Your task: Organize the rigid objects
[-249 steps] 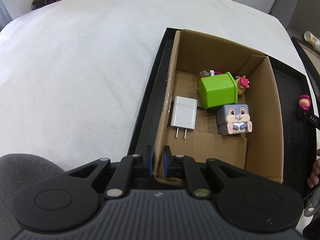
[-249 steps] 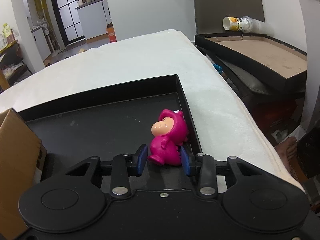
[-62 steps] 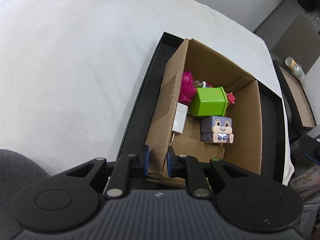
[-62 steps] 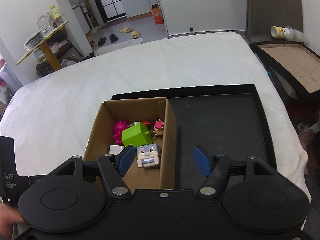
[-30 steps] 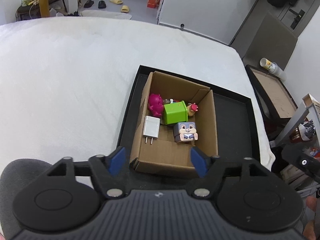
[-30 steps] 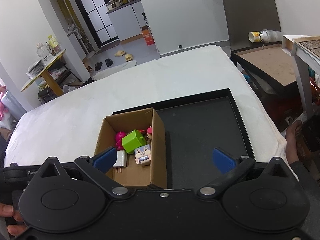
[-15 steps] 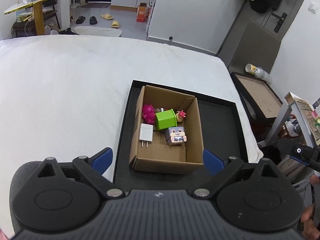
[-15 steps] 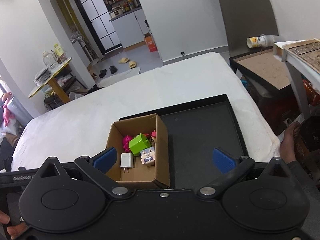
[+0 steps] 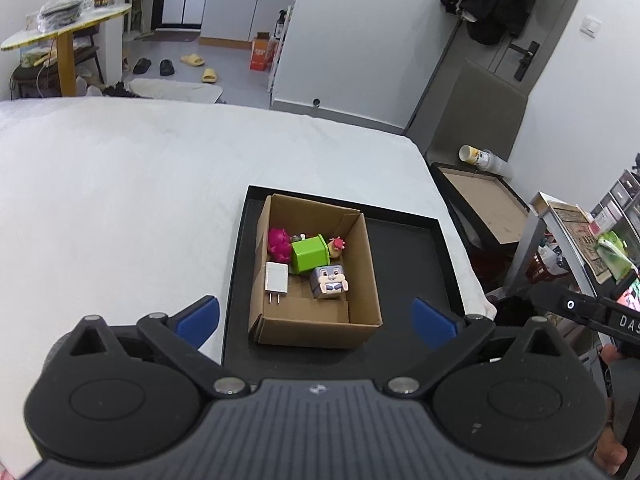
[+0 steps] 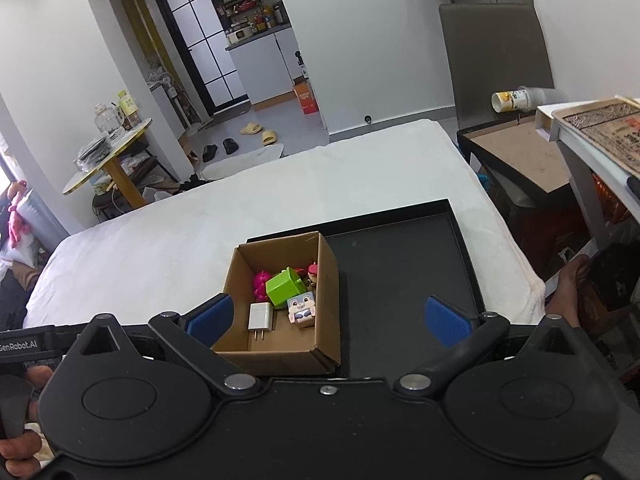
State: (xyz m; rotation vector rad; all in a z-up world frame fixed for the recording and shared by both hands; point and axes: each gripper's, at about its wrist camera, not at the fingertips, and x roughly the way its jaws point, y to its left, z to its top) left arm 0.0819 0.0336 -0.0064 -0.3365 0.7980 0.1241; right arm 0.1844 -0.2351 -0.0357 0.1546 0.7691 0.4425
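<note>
While both claws gape empty, cardboard box (image 9: 362, 312) holds toys — green cube (image 9: 309, 254), charger (image 9: 276, 278).

Slippers (image 9: 199, 66) and round table (image 10: 106, 160)

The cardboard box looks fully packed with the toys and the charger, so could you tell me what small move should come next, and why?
Probably just hold both tongs clear and end here. The cardboard box already holds the pink figure, green cube, bunny block and white charger; the black tray beside it is bare, and the left tongs and right tongs are open and empty.
</note>
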